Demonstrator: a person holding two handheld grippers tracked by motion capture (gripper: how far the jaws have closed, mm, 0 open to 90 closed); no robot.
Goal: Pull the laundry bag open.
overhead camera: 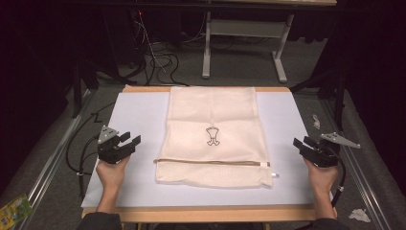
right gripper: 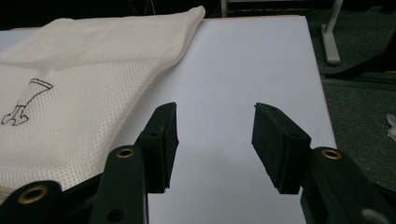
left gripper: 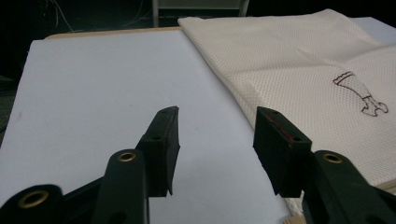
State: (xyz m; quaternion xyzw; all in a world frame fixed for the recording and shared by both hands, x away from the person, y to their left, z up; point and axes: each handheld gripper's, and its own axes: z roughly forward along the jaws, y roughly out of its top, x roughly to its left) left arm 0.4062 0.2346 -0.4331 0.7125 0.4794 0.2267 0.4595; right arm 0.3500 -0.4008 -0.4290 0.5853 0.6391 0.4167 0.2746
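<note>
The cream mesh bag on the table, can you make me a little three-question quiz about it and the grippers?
1. True or false: the left hand-held gripper is clamped on the cream mesh laundry bag.
2. Which end of the bag has the brown zipper: A) the end near the person, B) the far end?
3. Fill in: the bag lies on a ____ sheet that covers the wooden table.

Key
1. False: its jaws stand open over the sheet, left of the bag. The right hand-held gripper is open too, on the other side.
2. A
3. White
</note>
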